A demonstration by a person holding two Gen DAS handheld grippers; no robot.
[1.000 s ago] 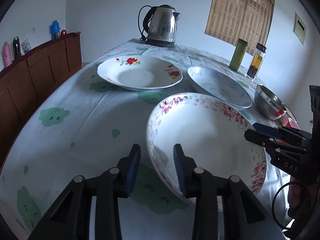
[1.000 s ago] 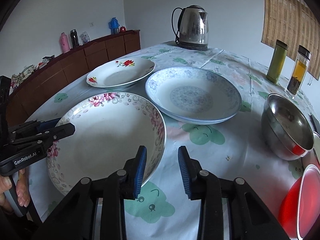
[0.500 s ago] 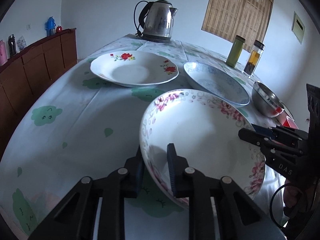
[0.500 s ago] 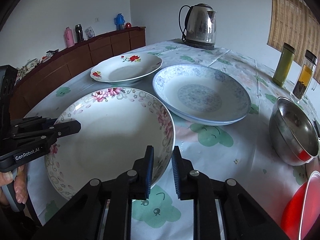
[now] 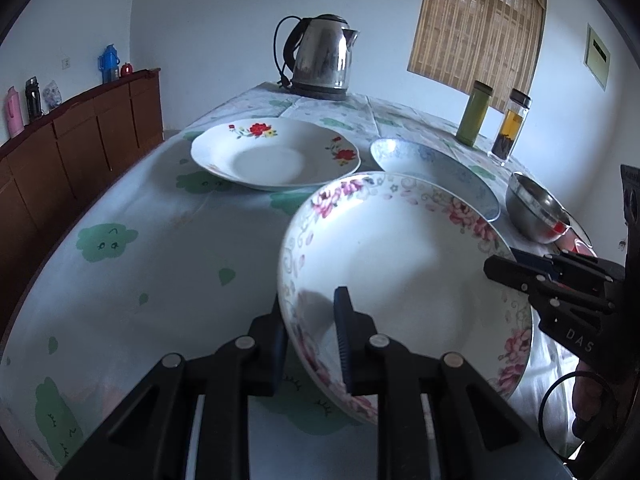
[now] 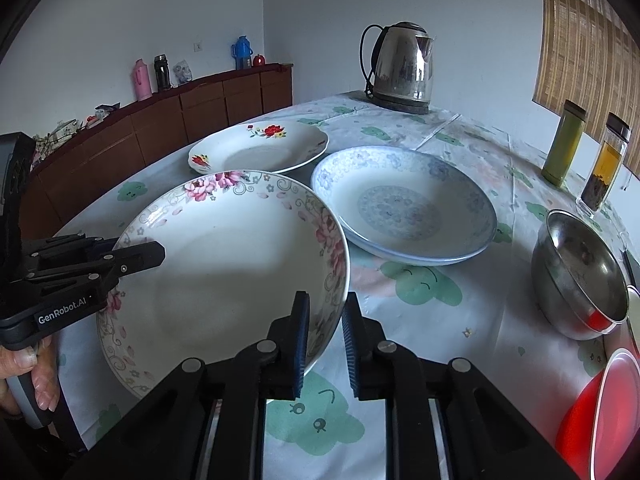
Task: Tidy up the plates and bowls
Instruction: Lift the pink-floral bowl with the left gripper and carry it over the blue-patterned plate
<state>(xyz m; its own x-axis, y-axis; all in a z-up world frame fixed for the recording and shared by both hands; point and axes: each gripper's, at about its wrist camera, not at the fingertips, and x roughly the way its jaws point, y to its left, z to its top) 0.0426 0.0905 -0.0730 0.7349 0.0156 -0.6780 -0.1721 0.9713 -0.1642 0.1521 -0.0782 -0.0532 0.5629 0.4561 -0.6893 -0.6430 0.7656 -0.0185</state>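
pink-flowered plate rim between both grippers' fingers

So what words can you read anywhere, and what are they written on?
"GenRobot.AI": white letters on the side of the left gripper, seen from the right wrist.
"DAS": white letters on the side of the right gripper, seen from the left wrist; the print may go on out of sight.
Wall sign by the blind: dark marks, too small to read.
Plates, kettle and jars: no words that can be read.
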